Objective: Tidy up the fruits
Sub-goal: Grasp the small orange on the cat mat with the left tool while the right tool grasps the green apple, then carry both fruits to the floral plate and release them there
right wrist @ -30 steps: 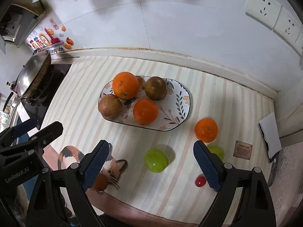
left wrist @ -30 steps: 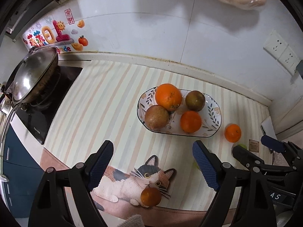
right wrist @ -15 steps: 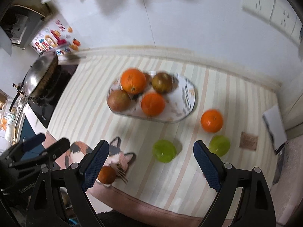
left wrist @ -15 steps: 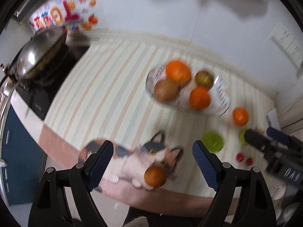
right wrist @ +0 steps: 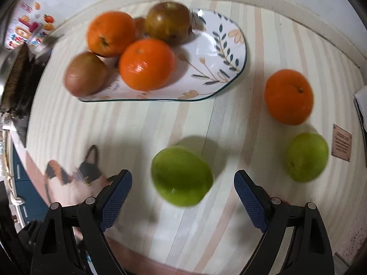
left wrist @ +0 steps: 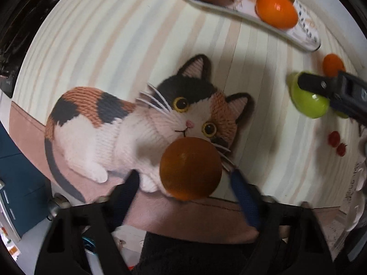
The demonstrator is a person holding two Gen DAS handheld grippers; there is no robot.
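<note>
My left gripper point(left wrist: 183, 178) is open, low over the mat, with a loose orange point(left wrist: 190, 168) between its fingers on the cat picture. My right gripper point(right wrist: 183, 178) is open with a green fruit point(right wrist: 182, 176) between its fingers on the striped mat. The patterned plate point(right wrist: 220, 52) holds two oranges point(right wrist: 146, 65) and two brown fruits point(right wrist: 86, 74). Another orange point(right wrist: 289, 96) and a second green fruit point(right wrist: 307, 157) lie to the right. In the left wrist view, the right gripper's finger covers part of the green fruit point(left wrist: 307, 105).
Two small red fruits point(left wrist: 336, 142) lie at the right of the mat. A wok point(right wrist: 13, 68) sits on the stove at the left. A brown tag point(right wrist: 341, 142) and a white pad point(right wrist: 361, 105) lie at the right edge. The counter's front edge is near.
Both grippers have dropped and moved forward. The left now straddles the loose orange on the cat picture. The right now straddles the nearer green fruit. No fruit has moved.
</note>
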